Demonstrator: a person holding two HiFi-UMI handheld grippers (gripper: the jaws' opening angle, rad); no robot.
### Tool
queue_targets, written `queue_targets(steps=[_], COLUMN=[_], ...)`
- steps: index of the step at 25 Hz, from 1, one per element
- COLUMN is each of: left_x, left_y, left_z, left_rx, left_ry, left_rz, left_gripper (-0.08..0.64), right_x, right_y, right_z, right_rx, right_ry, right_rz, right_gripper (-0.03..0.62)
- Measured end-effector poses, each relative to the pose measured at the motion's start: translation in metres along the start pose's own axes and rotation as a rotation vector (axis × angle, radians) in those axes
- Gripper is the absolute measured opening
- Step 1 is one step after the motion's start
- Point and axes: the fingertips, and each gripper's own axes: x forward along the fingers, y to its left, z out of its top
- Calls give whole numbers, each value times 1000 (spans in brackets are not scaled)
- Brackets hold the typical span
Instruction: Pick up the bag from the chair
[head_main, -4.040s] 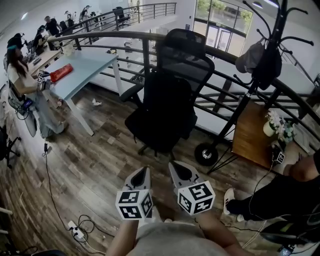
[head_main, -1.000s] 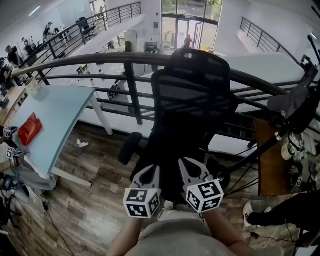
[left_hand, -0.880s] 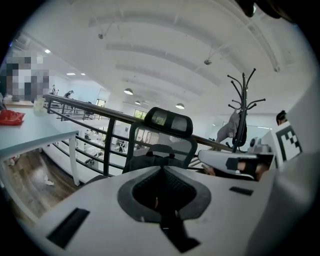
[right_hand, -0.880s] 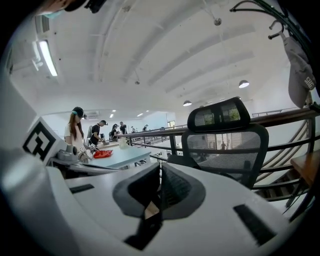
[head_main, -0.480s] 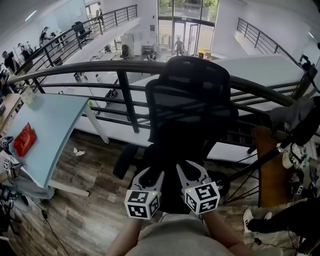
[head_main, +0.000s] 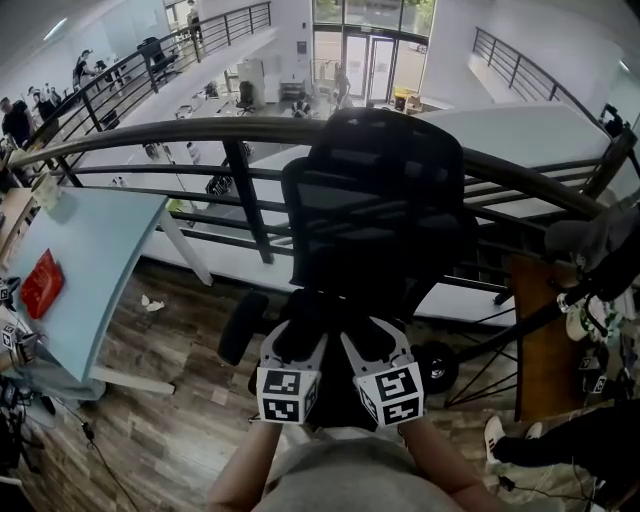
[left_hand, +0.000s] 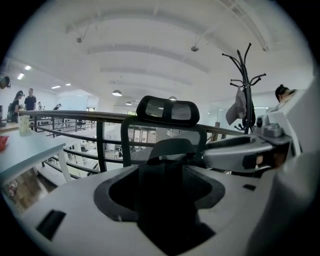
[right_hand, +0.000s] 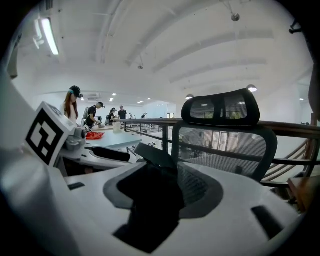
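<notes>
Approach in hand: left gripper (head_main: 297, 338) and right gripper (head_main: 372, 340), jaws just opened and gripping nothing, face the bag (left_hand: 166, 181) on the chair (head_main: 385, 190); next, probably closing on its top.

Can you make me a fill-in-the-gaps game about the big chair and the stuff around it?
1. The chair is ____ all over.
2. The curved railing runs ____ the chair.
3. The flat thing lying on the light blue table is coloured ____.

Missing words: black; behind; red.
</notes>
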Motion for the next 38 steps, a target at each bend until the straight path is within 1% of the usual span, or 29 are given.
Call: queue_targets(steps=[4,9,14,18,21,25,29,32,35,38], left_x=[17,32,37,38,42,48,58,64,71,80], left_y=[10,14,14,20,23,26,25,28,32,34], left_z=[0,2,9,20,26,34,40,43,43,43], left_rx=[35,119,164,153,144,127,126,110,87,72], left_ry=[7,-19,-55,-135,-159,-187,-201,-208,-190,-160], left_rz=[12,3,-26,-28,-36,-26,-35,-28,-35,-60], left_gripper=[249,249,249,248,247,241,239,232,232,227], right_x=[11,23,33,41,48,53,59,64,70,78], right_y=[-4,-3,-7,-13,-17,-18,-18,-20,-24,-29], right_z=[2,-5,-9,-4,0,4,12,18,20,22], right_rx=[-42,-92,-90,-130,-140,-158,-173,-181,-178,-142], right_ry=[3,33,39,36,20,21,-2,-8,-11,-18], right_rz=[-14,-32,-60,-96,-111,-120,-122,-130,-138,-137], right_gripper=[153,158,160,158,158,158,158,158,158,152])
